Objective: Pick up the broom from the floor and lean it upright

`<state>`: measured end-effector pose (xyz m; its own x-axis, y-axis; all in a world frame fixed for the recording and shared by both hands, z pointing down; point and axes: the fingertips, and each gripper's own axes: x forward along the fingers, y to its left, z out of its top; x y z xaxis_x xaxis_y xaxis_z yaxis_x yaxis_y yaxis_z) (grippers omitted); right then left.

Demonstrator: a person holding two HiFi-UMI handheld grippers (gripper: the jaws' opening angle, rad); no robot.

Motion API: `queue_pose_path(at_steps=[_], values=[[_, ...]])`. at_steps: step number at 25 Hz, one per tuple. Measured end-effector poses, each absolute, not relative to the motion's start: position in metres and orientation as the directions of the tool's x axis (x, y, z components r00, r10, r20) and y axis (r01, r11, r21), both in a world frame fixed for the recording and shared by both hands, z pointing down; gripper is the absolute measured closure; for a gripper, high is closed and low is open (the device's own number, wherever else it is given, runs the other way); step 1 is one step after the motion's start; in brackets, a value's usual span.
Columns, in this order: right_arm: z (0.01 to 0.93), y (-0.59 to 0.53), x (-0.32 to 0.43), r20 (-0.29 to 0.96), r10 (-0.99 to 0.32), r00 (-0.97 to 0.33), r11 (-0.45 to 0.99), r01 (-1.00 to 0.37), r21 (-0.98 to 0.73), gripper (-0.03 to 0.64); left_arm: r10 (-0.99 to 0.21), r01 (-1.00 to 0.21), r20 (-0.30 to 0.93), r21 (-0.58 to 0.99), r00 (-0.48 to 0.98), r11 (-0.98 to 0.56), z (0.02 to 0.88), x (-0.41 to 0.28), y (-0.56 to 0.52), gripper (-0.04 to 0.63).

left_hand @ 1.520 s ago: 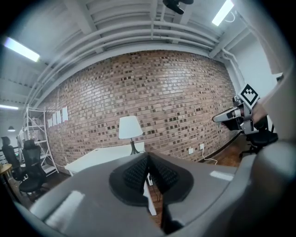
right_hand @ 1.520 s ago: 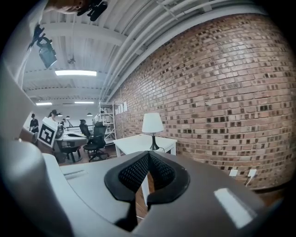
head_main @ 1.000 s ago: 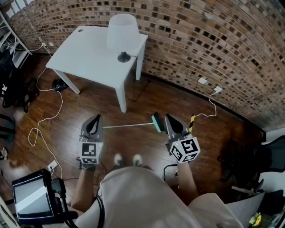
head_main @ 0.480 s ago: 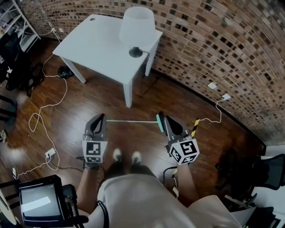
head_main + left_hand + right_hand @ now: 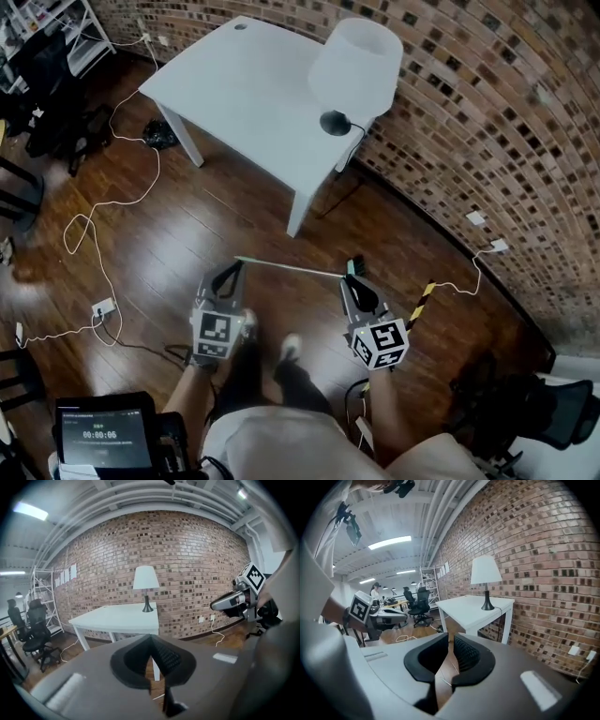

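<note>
The broom lies flat on the wooden floor: a thin pale green handle (image 5: 291, 268) that ends in a teal head (image 5: 354, 268) on the right. My left gripper (image 5: 234, 269) hovers by the handle's left end, its jaws shut with nothing in them (image 5: 151, 641). My right gripper (image 5: 352, 279) hangs just in front of the broom head. Its jaws have just been opening and now stand slightly apart (image 5: 451, 641). Only floor and a thin pale line show through the gap. Neither gripper holds the broom.
A white table (image 5: 253, 84) with a white lamp (image 5: 354, 61) stands against the brick wall (image 5: 487, 112) beyond the broom. White cables (image 5: 103, 202) and a power strip (image 5: 101, 307) lie at the left, a yellow-black cable (image 5: 422, 302) at the right. Black office chairs (image 5: 525, 412) stand nearby.
Both grippers have sunk toward the floor and closer to the broom. The right jaws have parted a little. The broom has not moved.
</note>
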<state>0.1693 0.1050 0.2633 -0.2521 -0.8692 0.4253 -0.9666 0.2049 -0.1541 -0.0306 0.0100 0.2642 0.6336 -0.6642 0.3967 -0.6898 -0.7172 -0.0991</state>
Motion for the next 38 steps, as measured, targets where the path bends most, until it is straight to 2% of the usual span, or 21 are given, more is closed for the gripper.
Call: queue_pose_path(at_steps=[5,11,21,35,38], values=[[0.327,0.068,0.136,0.453,-0.835,-0.312,0.230,-0.946,-0.228,0.563,-0.676,-0.740,0.442,-0.040,0.590,-0.672,0.324,-0.060,-0.026,0.595],[0.386,0.025,0.118,0.481,-0.819,-0.313,0.215,-0.944,-0.249,0.561,-0.673,-0.779,0.504,0.002,0.542,-0.626,0.396,-0.082,-0.050,0.595],[0.512,-0.021,0.095,0.543,-0.766,-0.345,0.189,-0.928,-0.322,0.552,-0.613,-0.785,0.572,0.092,0.546,-0.613,0.515,-0.093,-0.082,0.595],[0.740,-0.050,0.050,0.653,-0.584,-0.482,0.361,-0.875,-0.323,0.523,-0.564,-0.802,0.647,0.126,0.513,-0.584,0.737,-0.097,-0.093,0.595],[0.789,-0.042,0.045,0.673,-0.533,-0.514,0.398,-0.853,-0.337,0.517,-0.570,-0.794,0.637,0.114,0.520,-0.597,0.773,-0.099,-0.088,0.572]])
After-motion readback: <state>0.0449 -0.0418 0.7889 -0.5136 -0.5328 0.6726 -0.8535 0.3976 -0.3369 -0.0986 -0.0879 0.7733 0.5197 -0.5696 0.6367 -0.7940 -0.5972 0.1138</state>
